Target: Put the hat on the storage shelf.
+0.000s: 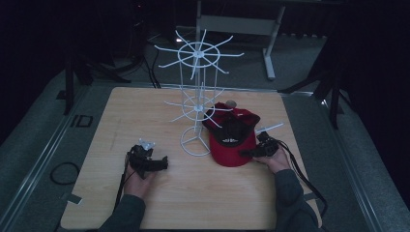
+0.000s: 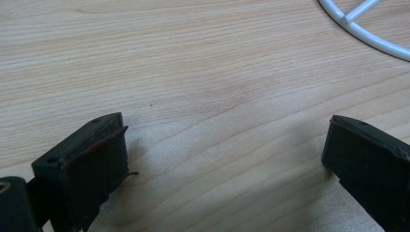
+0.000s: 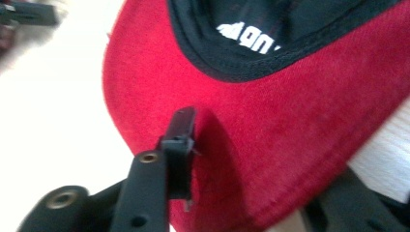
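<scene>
Cap (image 1: 233,142) upside down on the table (image 1: 193,193) just beside the wire rack (image 1: 197,104), your right gripper (image 1: 255,152) clamped on its red brim, your left gripper (image 1: 157,164) resting wide open, empty, well apart.

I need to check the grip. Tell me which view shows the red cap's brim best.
The right gripper view: the brim sits close up between the right claw's jaws. The high view shows the whole red cap, small and dim, beside the white wire rack. The left gripper view gives bare table.
</scene>
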`<state>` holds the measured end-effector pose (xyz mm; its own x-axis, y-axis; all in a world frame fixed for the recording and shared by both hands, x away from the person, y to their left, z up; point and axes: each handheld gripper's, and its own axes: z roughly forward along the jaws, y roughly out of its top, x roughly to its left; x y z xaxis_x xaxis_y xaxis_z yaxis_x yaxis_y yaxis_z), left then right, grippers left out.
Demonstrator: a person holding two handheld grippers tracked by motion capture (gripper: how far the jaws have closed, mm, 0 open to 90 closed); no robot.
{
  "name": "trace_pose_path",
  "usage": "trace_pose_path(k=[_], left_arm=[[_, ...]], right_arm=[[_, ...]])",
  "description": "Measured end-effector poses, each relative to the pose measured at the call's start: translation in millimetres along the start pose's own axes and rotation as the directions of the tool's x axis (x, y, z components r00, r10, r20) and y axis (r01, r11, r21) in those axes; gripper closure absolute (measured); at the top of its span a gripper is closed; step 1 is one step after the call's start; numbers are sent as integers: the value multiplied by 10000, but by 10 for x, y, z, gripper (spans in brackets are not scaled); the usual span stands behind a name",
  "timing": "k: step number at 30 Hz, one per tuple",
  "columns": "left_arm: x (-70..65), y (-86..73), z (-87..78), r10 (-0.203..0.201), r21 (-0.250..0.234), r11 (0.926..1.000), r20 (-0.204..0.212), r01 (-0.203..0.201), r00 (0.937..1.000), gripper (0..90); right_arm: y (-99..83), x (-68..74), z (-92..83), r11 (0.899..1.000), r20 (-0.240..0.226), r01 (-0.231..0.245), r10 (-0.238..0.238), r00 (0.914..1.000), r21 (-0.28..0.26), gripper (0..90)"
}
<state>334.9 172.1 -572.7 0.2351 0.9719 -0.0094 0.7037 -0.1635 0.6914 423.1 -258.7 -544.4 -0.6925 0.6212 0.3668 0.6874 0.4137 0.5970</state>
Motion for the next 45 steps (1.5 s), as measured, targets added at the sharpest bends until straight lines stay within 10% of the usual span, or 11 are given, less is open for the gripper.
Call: trace_pose_path(k=[6,16,20,22,24,29,41,45], left_arm=[[-6,-1,0,10,1,10000,15,-10,10000,27],[-8,-2,-1,19,-4,10000,33,-19,10000,27],[-10,-2,-1,27,1,10000,40,-27,10000,27],[-10,-2,-1,28,1,10000,42,-28,10000,27],[-9,-2,-2,52,17,10000,39,-52,10000,27],[-11,-3,-2,51,4,10000,37,-51,10000,27],[-13,-2,-2,53,10,10000,35,-53,10000,27],[-14,-2,-1,55,4,10000,38,-55,10000,27]], right_arm=[[-24,90,-71,9989,-35,270,-272,9996,-385,724],[-57,208,-264,9695,1946,588,-117,9808,-2381,836],[-71,234,-356,9487,2920,923,0,9564,-3022,860],[-108,293,-403,9288,4248,1710,-162,9052,-3289,862],[-150,325,-408,9184,4751,2105,-283,8795,-3349,861],[-325,270,-449,9156,4510,2005,-237,8922,-3485,852],[-451,362,-490,9345,4918,2833,-1467,8583,-2156,856],[-487,337,-492,9428,4900,2658,-1380,8607,-2014,854]])
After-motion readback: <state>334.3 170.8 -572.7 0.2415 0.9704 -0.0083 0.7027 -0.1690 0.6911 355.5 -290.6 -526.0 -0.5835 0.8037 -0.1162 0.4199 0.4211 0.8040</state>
